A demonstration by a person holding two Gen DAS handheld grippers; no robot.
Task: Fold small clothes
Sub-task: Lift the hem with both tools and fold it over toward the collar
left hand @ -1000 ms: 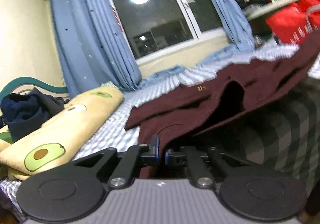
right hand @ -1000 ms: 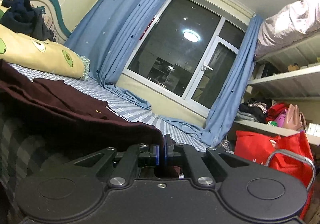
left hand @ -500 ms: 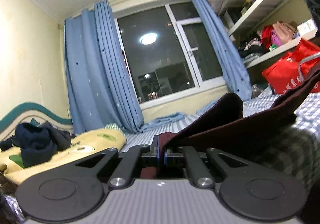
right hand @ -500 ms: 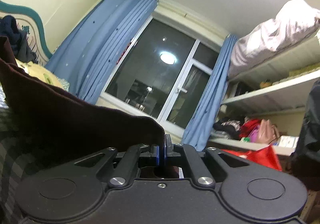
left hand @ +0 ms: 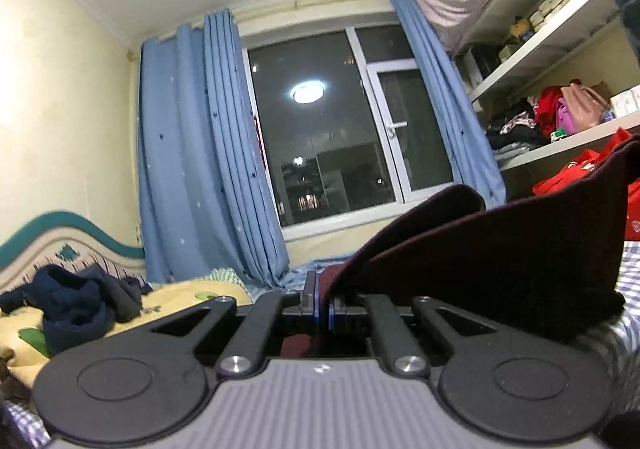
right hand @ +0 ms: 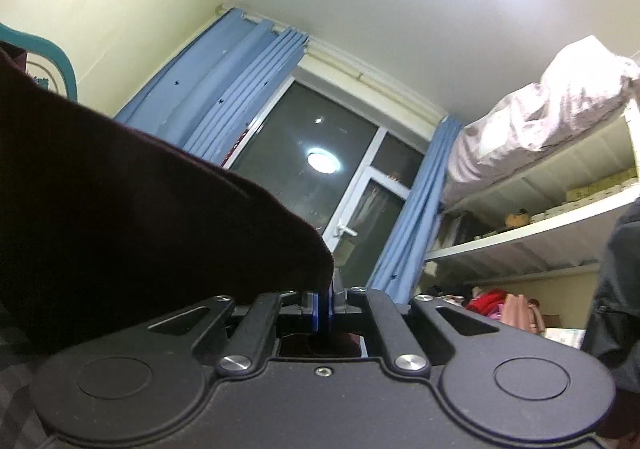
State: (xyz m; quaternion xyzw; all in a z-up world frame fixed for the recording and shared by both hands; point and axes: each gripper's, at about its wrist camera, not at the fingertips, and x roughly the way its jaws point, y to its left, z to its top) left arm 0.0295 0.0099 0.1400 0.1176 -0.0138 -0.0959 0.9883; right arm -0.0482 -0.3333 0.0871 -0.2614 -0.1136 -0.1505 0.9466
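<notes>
While both tools sit high above the bed (left hand: 628, 325), the left gripper (left hand: 321, 303) is clamped on 1 edge of the maroon garment (left hand: 492, 257), cloth running off toward 3 o'clock. The right gripper (right hand: 325, 303) pinches the other edge, fabric (right hand: 132, 209) draping away to 9 o'clock. Blue curtains (left hand: 192, 169) and the dark window (left hand: 324, 141) at 12 o'clock. The garment looks stretched between the 2, though neither view shows its full span.

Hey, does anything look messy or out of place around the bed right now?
Yes. A dark navy garment lies crumpled in a heap on the yellow avocado-print bedding by the headboard, unfolded. The maroon garment is pinched by the left gripper and the right gripper, sagging between them.
</notes>
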